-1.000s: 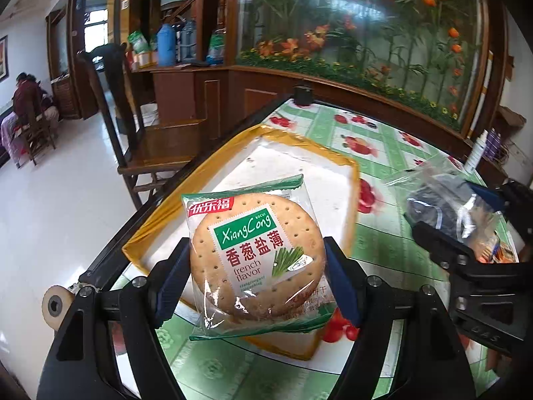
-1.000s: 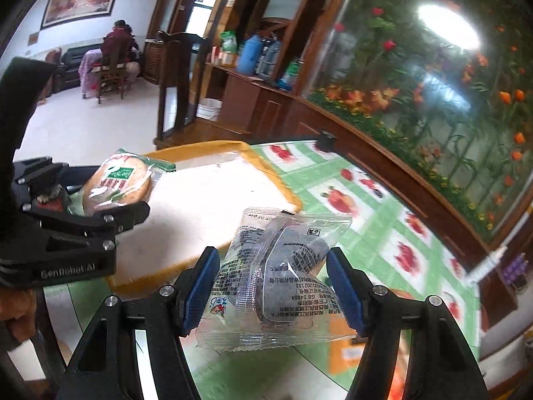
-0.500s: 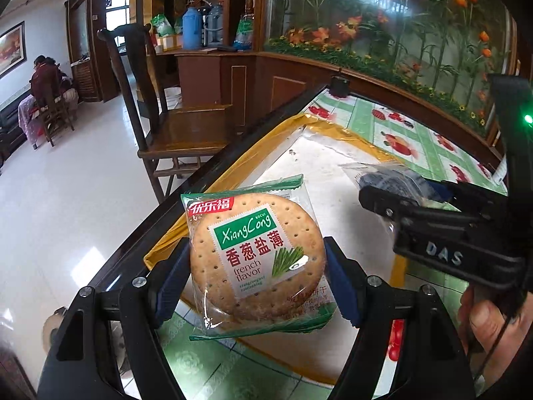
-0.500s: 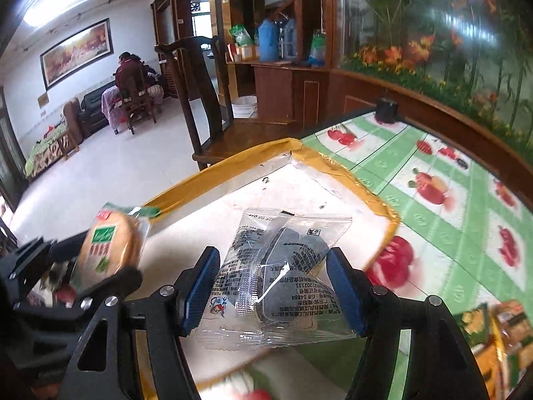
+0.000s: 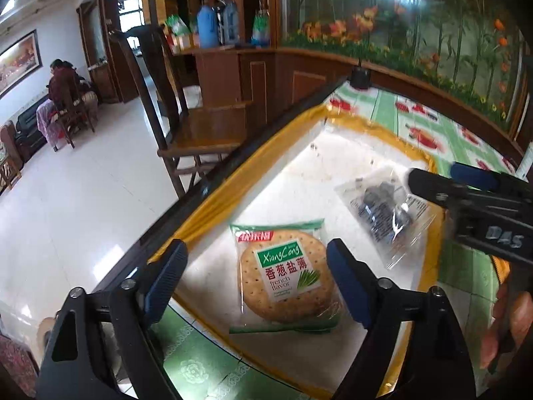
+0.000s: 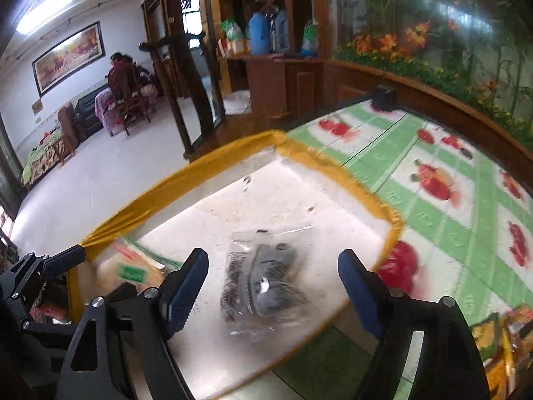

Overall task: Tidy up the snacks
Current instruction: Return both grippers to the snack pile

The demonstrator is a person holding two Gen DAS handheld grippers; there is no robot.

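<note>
Left gripper [image 5: 256,280]: jaws have just been opening and now stand apart, with the cracker packet [image 5: 284,275] lying between them, clear of both blue pads. Right gripper [image 6: 273,288]: jaws likewise have just been opening and stand apart over the clear packet [image 6: 263,283], pads not touching it.

Landmark: the tray [image 5: 213,206], a shallow white box with a yellow taped rim. The cracker packet rests flat on the tray floor near its near-left corner. The clear packet lies on the same floor toward the tray's right rim; the two packets are apart. The right gripper body is beside the tray's right rim in the left wrist view.

Risks, as judged:
- Withdrawal with a pad dragging a film edge could pull a packet back out or over the rim.
- The two grippers sit close together; crossing paths could cause a knock.

Materials: both wrappers are thin, glossy, crinkled film. The cracker is a flat, dimpled disc, probably brittle. The clear packet holds a dark, lumpy item. The tablecloth [image 6: 443,200] beyond the tray is smooth, printed in green and red.
</note>
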